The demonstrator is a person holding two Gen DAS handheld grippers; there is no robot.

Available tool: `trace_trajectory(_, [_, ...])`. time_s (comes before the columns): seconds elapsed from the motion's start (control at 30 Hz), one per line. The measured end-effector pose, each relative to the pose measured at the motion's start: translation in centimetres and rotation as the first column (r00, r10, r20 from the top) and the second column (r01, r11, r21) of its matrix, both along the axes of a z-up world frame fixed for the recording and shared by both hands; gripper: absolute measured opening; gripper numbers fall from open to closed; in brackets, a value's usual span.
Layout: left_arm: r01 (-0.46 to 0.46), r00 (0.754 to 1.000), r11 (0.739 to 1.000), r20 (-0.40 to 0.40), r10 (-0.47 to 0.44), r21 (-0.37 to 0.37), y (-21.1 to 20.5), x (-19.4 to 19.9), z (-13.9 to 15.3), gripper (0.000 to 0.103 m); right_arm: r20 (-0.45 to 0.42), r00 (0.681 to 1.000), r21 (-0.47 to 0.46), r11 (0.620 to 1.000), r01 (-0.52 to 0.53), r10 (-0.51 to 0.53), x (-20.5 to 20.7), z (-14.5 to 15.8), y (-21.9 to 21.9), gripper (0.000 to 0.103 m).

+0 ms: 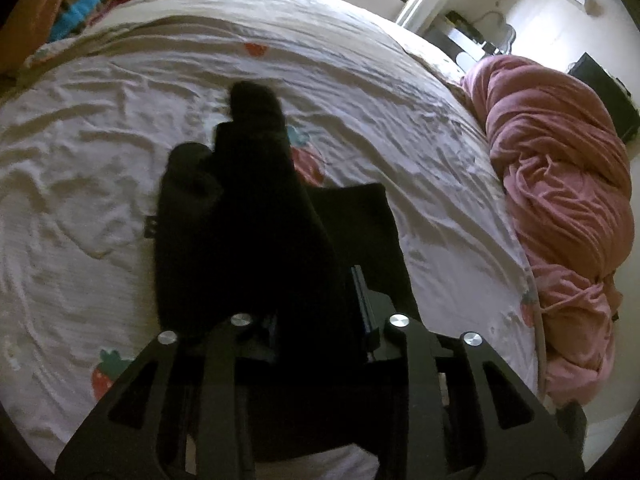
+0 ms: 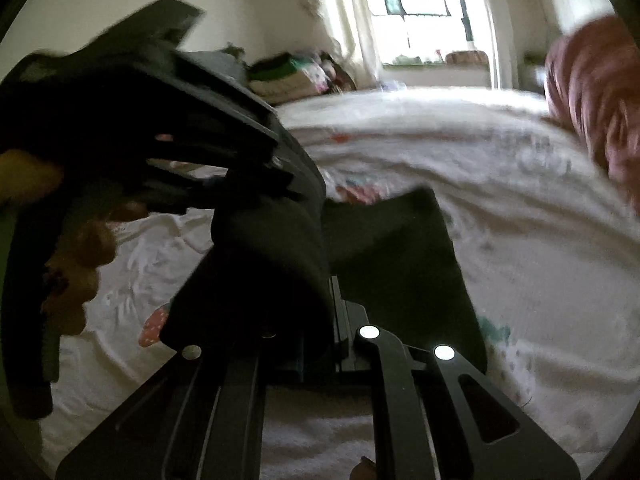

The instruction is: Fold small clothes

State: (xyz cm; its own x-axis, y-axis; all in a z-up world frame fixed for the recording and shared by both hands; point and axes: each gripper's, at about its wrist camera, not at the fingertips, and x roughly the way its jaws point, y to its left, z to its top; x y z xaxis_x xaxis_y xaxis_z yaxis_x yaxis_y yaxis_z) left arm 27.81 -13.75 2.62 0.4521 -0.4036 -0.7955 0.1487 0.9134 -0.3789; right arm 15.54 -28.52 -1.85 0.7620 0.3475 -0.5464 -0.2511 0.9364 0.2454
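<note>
Left wrist view: the left gripper (image 1: pixel 312 280) points down at a bed (image 1: pixel 100 140) under a white strawberry-print sheet. A black garment (image 1: pixel 240 220) rises between its jaws and hides the left one; the jaws stand only a little apart, and whether the pads press on the cloth cannot be told in the dark. Beyond and right of the jaws another part of the garment lies flat on the sheet. A pink blanket (image 1: pixel 560 180), bunched, lies far to the right of the jaws, well apart from the garment.

Right wrist view: the right gripper (image 2: pixel 320 300) has its jaws closed on a fold of the same black garment (image 2: pixel 272 248), which drapes over the left jaw; the flat panel lies just ahead and right of the jaws. Up and left of the jaws the left gripper (image 2: pixel 248 160) and a hand (image 2: pixel 84 248) on its handle appear, blurred.

Step in hand, as judged: both jaws carry one edge of the garment across the flat panel to make a fold. The next move calls for lowering the lifted edge level onto the panel, keeping both corners aligned, then letting go without dragging the cloth.
</note>
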Motion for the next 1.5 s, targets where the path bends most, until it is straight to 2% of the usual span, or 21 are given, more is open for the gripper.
trace_trajectory(0.1, [0.011, 1.000, 0.999, -0.004, -0.011, -0.033, -0.4, 0.2, -0.2, 0.047, -0.101, 0.995, 0.111, 0.993, 0.028, -0.017, 1.1, -1.5, -1.8, 0.009])
trace_trajectory(0.2, [0.016, 1.000, 0.997, 0.019, -0.014, -0.070, -0.1, -0.1, 0.8, 0.057, -0.193, 0.981, 0.217, 0.974, 0.064, -0.022, 1.7, -3.1, -3.7, 0.014])
trace_trajectory(0.27, [0.006, 0.999, 0.998, 0.047, -0.003, -0.068, 0.4, -0.5, 1.4, 0.057, -0.242, 0.970, 0.276, 0.956, 0.095, -0.027, 2.0, -4.1, -4.8, 0.016])
trace_trajectory(0.3, [-0.003, 0.998, 0.998, 0.066, 0.007, -0.055, 0.9, -0.8, 1.7, 0.057, -0.266, 0.964, 0.320, 0.941, 0.110, -0.023, 2.1, -4.6, -5.6, 0.021])
trace_trajectory(0.47, [-0.075, 0.992, 0.995, 0.106, 0.069, 0.059, 3.6, -2.0, 0.8, 0.057, -0.338, 0.940, 0.452, 0.883, 0.125, 0.040, 1.7, -5.5, -7.0, 0.032])
trace_trajectory(0.6, [-0.098, 0.994, 0.990, 0.066, 0.092, 0.102, 5.2, -3.0, -2.2, 0.057, -0.335, 0.936, 0.521, 0.849, 0.085, 0.112, 1.4, -4.3, -7.0, 0.062])
trace_trajectory(0.63, [-0.101, 0.994, 0.990, 0.052, 0.096, 0.099, 5.5, -3.2, -3.0, 0.058, -0.331, 0.935, 0.528, 0.846, 0.070, 0.129, 1.7, -3.9, -6.8, 0.069])
trace_trajectory(0.73, [-0.100, 0.994, 0.992, 0.048, 0.097, 0.073, 6.0, -3.8, -4.0, 0.059, -0.343, 0.930, 0.495, 0.867, 0.056, 0.135, 3.4, -2.6, -6.8, 0.070])
trace_trajectory(0.9, [-0.083, 0.995, 0.993, 0.064, 0.078, 0.082, 6.0, -4.5, -3.8, 0.059, -0.386, 0.902, 0.465, 0.885, 0.011, 0.192, 7.8, -2.0, -6.8, 0.071])
trace_trajectory(0.97, [-0.071, 0.995, 0.992, 0.073, 0.064, 0.102, 5.6, -4.6, -3.7, 0.059, -0.399, 0.893, 0.446, 0.895, -0.010, 0.208, 9.4, -1.9, -6.4, 0.065])
trace_trajectory(1.07, [-0.061, 0.996, 0.992, 0.077, 0.052, 0.109, 5.1, -4.7, -3.8, 0.059, -0.425, 0.882, 0.401, 0.916, -0.019, 0.204, 11.4, -1.9, -5.8, 0.050])
trace_trajectory(1.13, [-0.061, 0.996, 0.992, 0.076, 0.053, 0.107, 5.1, -4.7, -3.8, 0.059, -0.432, 0.880, 0.360, 0.933, -0.030, 0.195, 12.0, -2.3, -5.6, 0.018])
trace_trajectory(1.2, [-0.061, 0.996, 0.993, 0.071, 0.054, 0.097, 5.1, -4.6, -3.7, 0.059, -0.379, 0.905, 0.312, 0.947, -0.071, 0.192, 11.7, -1.1, -5.6, 0.017])
trace_trajectory(1.27, [-0.046, 0.997, 0.995, 0.070, 0.040, 0.085, 4.8, -4.6, -3.5, 0.059, -0.258, 0.946, 0.261, 0.957, -0.125, 0.194, 10.3, 1.3, -5.9, 0.017])
trace_trajectory(1.33, [-0.017, 0.997, 0.996, 0.072, 0.011, 0.086, 4.1, -4.8, -3.5, 0.059, -0.207, 0.964, 0.205, 0.971, -0.127, 0.170, 9.8, 2.1, -6.3, 0.017])
trace_trajectory(1.4, [-0.005, 0.997, 0.993, 0.071, -0.004, 0.120, 3.3, -4.9, -3.8, 0.059, -0.261, 0.952, 0.180, 0.977, -0.117, 0.162, 10.2, 0.8, -6.5, 0.017])
trace_trajectory(1.47, [-0.007, 0.998, 0.992, 0.070, -0.002, 0.128, 3.1, -5.0, -4.2, 0.062, -0.340, 0.930, 0.169, 0.982, -0.087, 0.141, 10.7, -1.6, -6.8, 0.019])
trace_trajectory(1.5, [-0.008, 0.998, 0.992, 0.066, 0.000, 0.123, 3.1, -5.0, -4.3, 0.063, -0.348, 0.927, 0.178, 0.981, -0.080, 0.139, 10.9, -2.2, -6.8, 0.019])
